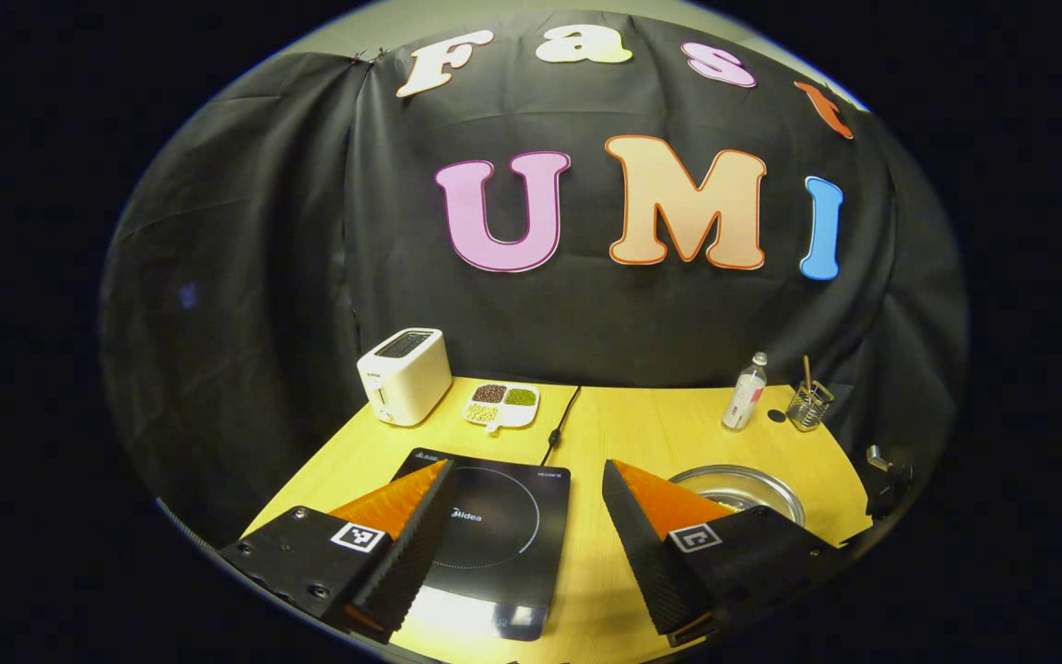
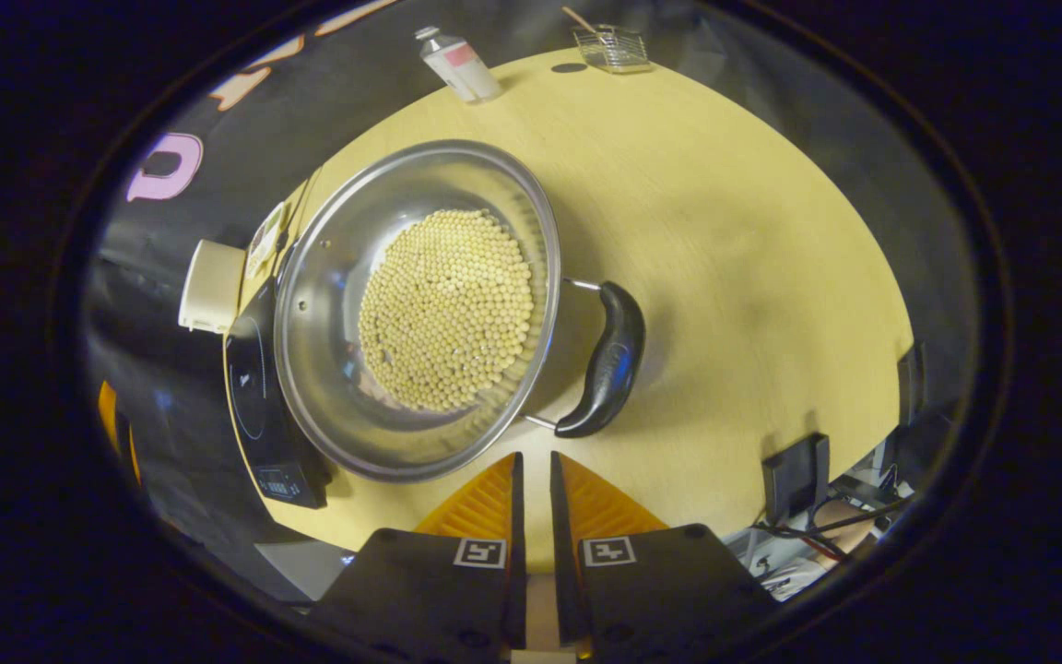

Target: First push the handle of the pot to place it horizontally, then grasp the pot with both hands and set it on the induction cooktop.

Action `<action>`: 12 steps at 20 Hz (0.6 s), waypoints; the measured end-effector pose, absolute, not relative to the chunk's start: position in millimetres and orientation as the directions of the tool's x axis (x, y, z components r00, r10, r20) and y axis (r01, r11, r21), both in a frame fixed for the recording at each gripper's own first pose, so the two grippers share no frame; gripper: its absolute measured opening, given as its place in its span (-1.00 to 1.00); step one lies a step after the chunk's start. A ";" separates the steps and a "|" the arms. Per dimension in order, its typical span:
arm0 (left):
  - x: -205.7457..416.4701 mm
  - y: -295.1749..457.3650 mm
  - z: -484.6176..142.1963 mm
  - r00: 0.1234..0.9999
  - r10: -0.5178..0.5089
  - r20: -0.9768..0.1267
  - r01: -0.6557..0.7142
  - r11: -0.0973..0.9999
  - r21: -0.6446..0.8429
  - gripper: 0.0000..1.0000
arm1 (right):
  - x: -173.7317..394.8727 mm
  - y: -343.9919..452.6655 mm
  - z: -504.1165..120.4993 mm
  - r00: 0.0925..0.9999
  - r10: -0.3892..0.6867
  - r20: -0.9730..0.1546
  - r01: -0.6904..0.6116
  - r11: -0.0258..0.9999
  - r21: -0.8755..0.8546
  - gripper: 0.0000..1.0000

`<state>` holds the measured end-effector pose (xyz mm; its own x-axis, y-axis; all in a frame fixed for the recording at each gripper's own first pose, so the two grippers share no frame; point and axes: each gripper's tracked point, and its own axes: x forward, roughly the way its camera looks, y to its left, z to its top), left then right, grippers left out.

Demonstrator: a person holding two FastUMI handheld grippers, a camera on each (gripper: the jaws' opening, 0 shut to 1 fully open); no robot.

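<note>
Push step in hand: right gripper fingers pressed together, pot handle just ahead; left gripper fingers spread over induction cooktop. Next: nudge handle sideways.

The pot stood on the table beside the cooktop, with the toaster behind the cooktop.

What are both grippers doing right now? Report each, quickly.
Left gripper: open, holding nothing, above the induction cooktop.
Right gripper: nearly closed, holding nothing, beside the pot near its handle.
</note>
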<state>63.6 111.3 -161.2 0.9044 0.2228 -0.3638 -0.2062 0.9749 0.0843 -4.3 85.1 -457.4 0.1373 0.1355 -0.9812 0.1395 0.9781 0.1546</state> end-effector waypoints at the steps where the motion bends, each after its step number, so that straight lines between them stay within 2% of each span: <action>1: 65.7 110.5 -162.0 0.904 0.223 -0.365 -0.207 0.975 0.085 0.92 | -3.2 83.8 -458.5 0.136 0.137 -0.981 0.144 0.977 0.157 -0.68; 12: 76.4 100.1 -172.8 0.895 0.224 -0.386 -0.212 0.974 0.075 0.93 | 25.2 63.6 -457.2 0.158 0.151 -0.976 0.232 0.955 0.185 -0.68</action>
<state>76.4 100.1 -172.8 0.8947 0.2241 -0.3865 -0.2117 0.9745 0.0749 25.2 63.6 -457.2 0.1580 0.1509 -0.9758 0.2321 0.9549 0.1853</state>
